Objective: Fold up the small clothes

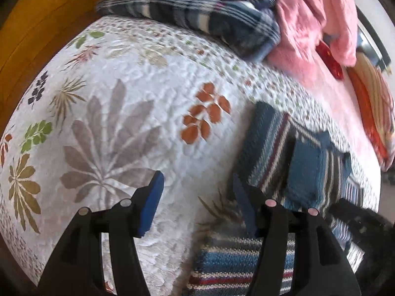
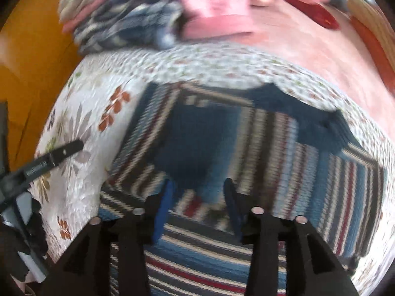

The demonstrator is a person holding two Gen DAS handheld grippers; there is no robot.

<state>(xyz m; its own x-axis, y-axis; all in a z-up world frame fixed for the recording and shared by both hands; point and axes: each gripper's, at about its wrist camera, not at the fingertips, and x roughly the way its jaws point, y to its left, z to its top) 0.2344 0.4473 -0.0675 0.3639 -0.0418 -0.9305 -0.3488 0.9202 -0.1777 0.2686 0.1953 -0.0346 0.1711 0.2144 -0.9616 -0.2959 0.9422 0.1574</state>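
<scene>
A knitted sweater (image 2: 308, 167) in blue, with white, dark and red stripes, lies spread on a white floral quilt (image 2: 81, 192); its sleeves look folded in across the plain blue chest. My right gripper (image 2: 199, 185) hovers open right over the sweater's lower middle, with nothing between its blue pads. My left gripper (image 1: 197, 180) is open over bare quilt (image 1: 111, 123), just left of the sweater (image 1: 271, 148), its right finger close to the sleeve's edge. One black finger of the left gripper (image 2: 66, 151) shows at the left of the right wrist view. Both views are blurred.
A folded blue plaid pile (image 1: 197, 5) and a crumpled pink garment (image 1: 308, 19) lie at the far end of the bed. A red object (image 1: 330, 59) rests on the pink sheet beside them. Orange wood (image 1: 37, 24) borders the bed's left side.
</scene>
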